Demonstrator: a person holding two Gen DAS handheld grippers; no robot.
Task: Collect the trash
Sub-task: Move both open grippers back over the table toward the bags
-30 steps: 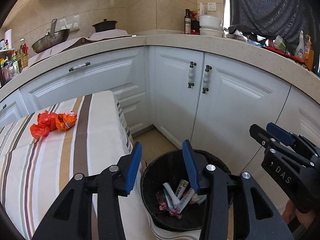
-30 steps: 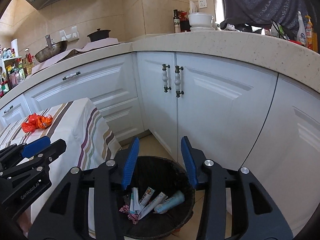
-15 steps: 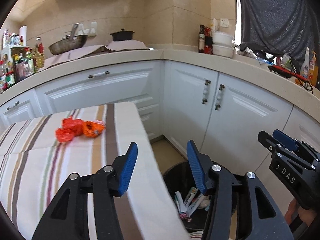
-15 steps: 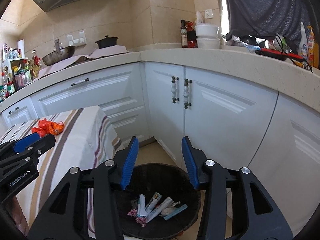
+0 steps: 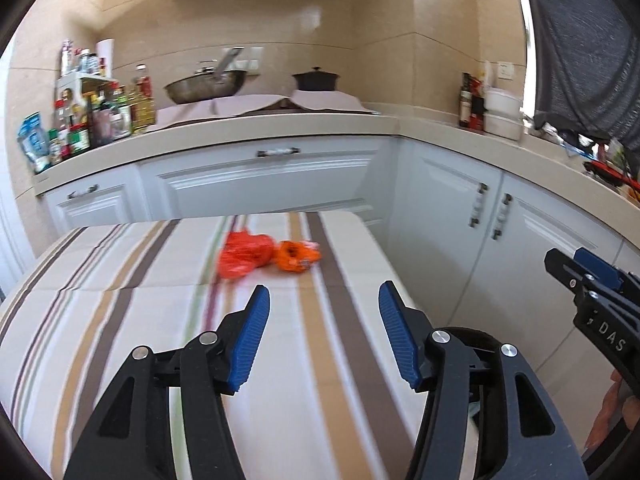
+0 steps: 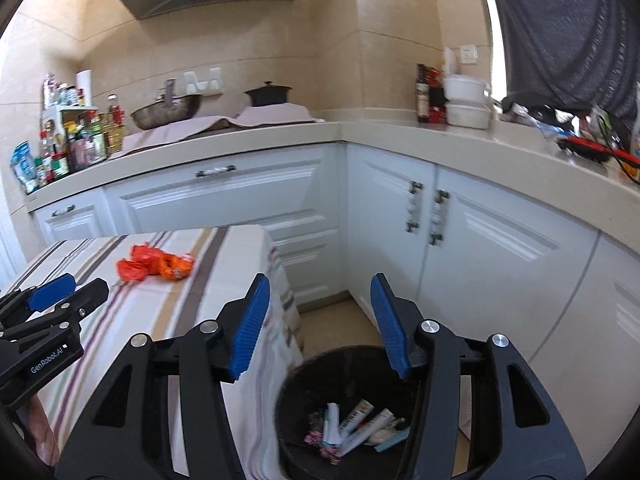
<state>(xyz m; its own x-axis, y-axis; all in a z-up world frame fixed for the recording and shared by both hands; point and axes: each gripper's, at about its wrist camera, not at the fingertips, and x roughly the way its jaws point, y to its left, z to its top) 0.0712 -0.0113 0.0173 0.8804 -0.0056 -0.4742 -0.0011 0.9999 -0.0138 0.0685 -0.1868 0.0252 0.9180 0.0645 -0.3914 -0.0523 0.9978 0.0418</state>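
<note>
Blue ribbed pads up close, and both tools are empty. The left gripper point(image 5: 322, 300) has its jaws standing well apart, just been opening, with nothing between them but striped tablecloth point(image 5: 120, 320) beyond. The right gripper point(image 6: 318, 294) is the same: jaws parted, just been opening, nothing held, and it hangs over the black bin point(image 6: 292, 400), which already holds tubes and wrappers. Both point forward and a little downward.

Further out on the table lie the orange wrappers point(image 5: 266, 256), two crumpled pieces touching each other, near the far edge of the cloth and well apart from either tool.

Risks, as I judge them: these wrappers look thin and crinkly, so a shallow pinch could slip off, or catch only one piece and leave the other behind. Pressing low could snag the loose cloth and drag it. The bin sits tight against the table's hanging corner, so a careless release could drop trash onto the floor or the cloth.

Beyond, white cabinets point(image 6: 480, 240) and the cluttered counter point(image 5: 280, 128).
</note>
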